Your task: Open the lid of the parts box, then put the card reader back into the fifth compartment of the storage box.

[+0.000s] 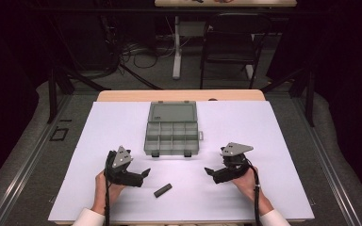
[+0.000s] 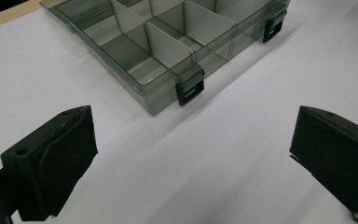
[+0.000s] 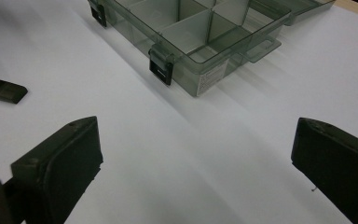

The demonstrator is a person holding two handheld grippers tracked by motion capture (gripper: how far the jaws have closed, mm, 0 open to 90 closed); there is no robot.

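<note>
High view showed both tools, left [image 1: 143, 173] and right [image 1: 209, 171], gaping wide and empty; the black bar [image 1: 162, 190] lay between them. Risk: a skewed approach could knock it away from the organizer box [image 1: 172, 136].

Both hands low, left hand-held gripper [image 1: 145, 172] and right hand-held gripper [image 1: 208, 170] pointing inward, jaws spread wide.

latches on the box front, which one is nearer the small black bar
The left latch: it sits on the front wall's left end, closer to the black bar than the right latch.
</note>
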